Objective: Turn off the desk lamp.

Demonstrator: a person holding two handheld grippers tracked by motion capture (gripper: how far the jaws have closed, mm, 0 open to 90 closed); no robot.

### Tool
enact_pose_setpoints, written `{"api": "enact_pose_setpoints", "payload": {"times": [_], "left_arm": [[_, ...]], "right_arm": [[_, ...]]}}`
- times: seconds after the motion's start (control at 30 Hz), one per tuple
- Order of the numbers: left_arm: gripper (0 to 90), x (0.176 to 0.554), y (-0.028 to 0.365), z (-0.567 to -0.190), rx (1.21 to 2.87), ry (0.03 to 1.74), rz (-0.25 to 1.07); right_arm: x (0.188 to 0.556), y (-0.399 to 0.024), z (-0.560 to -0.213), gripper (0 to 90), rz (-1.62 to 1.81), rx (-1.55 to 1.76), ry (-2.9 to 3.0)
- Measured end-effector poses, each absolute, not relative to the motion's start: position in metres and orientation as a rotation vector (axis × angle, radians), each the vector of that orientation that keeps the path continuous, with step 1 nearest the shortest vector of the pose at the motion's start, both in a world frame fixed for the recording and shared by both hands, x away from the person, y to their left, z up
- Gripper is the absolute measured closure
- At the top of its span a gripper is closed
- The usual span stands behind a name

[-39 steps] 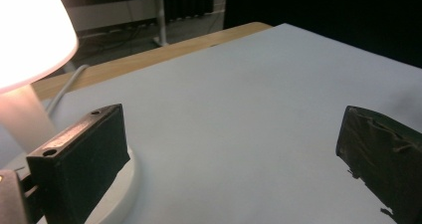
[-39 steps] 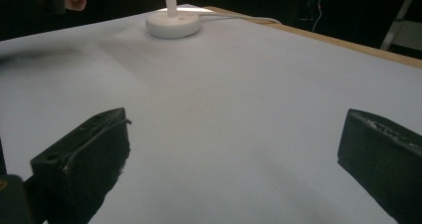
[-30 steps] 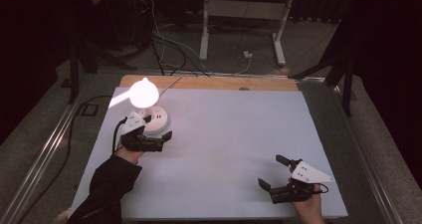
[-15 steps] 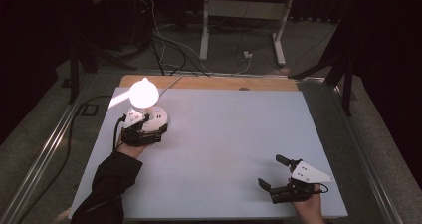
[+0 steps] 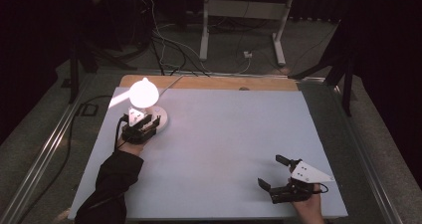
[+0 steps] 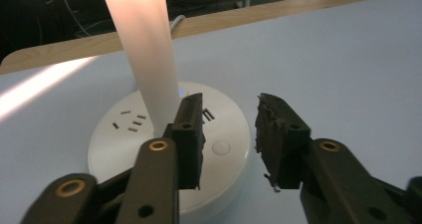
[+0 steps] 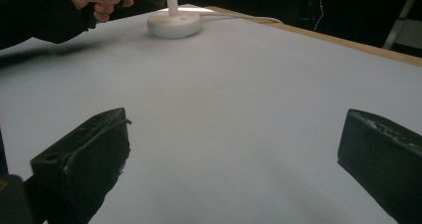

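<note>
Right now my left gripper [image 6: 226, 134] hangs over the lamp base [image 6: 169, 149], jaws part open around nothing, just above a round button [image 6: 220, 147]. My worry: pushing off-centre could slide the base across the tabletop [image 5: 234, 149] or knock the lit stem [image 6: 147, 55]. My right gripper [image 5: 281, 179] sits wide and empty, well apart. From the high view I see the glowing bulb [image 5: 144, 93]; my left gripper view alone resolves the button and sockets.
</note>
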State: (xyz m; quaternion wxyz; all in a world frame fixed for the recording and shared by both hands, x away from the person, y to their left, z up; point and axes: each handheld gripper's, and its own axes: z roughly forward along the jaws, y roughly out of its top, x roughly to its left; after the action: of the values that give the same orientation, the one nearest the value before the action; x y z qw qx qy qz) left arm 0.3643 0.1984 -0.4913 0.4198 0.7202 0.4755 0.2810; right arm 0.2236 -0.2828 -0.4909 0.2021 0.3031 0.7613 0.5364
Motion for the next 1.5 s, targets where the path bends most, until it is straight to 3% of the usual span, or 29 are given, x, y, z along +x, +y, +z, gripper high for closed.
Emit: {"api": "enact_pose_setpoints", "payload": {"times": [0.13,0.47,1.5], "left_arm": [[78.5,0.368,0.199,-0.495,1.812,1.184,0.692],[90.0,0.375,0.196,-0.504,1.856,1.186,0.713],[90.0,0.381,0.186,-0.517,1.895,1.199,0.756]], "right_arm": [[0.224,-0.283,-0.491,0.0,1.498,0.847,2.127],[0.224,-0.283,-0.491,0.0,1.498,0.849,2.127],[0.224,-0.284,-0.491,0.0,1.495,0.849,2.13]]}}
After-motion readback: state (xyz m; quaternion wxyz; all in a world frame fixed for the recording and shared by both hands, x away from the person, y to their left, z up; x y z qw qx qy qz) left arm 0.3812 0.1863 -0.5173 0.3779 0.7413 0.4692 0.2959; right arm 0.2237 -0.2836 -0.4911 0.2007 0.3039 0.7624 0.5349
